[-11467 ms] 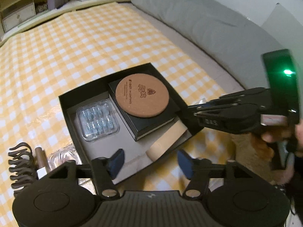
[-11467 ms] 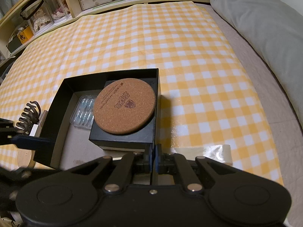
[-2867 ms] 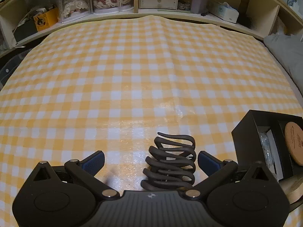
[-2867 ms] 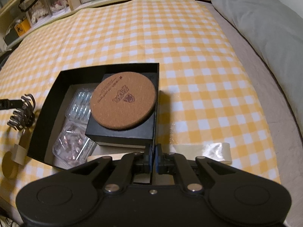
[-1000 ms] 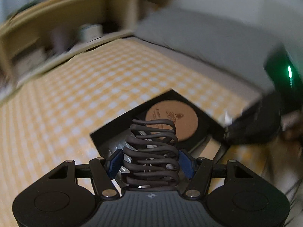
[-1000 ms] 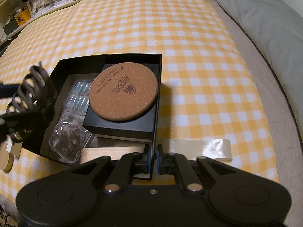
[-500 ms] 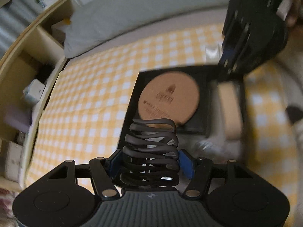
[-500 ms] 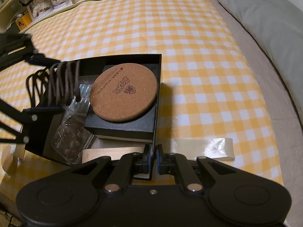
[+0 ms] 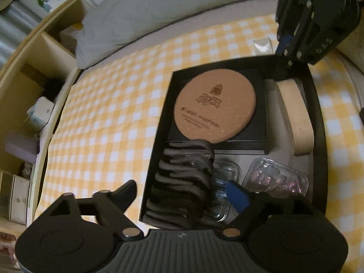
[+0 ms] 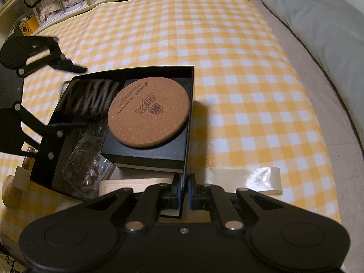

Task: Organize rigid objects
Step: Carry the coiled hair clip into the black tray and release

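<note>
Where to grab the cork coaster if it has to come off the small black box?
Judgement: pinch the cork coaster across its thin rim, coming from above on the near side, where its edge overhangs the small black box. It lies flat, so its face offers no purchase. The far rim sits close to the tray wall and the dark hair claw crowds one side.

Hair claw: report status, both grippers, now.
Left gripper opening, hair claw dropping into black box. Right gripper shut on box wall. Nothing blocking.

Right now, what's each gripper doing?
Left gripper: jaws opening, hair claw loose between them.
Right gripper: shut on the black box wall.
</note>
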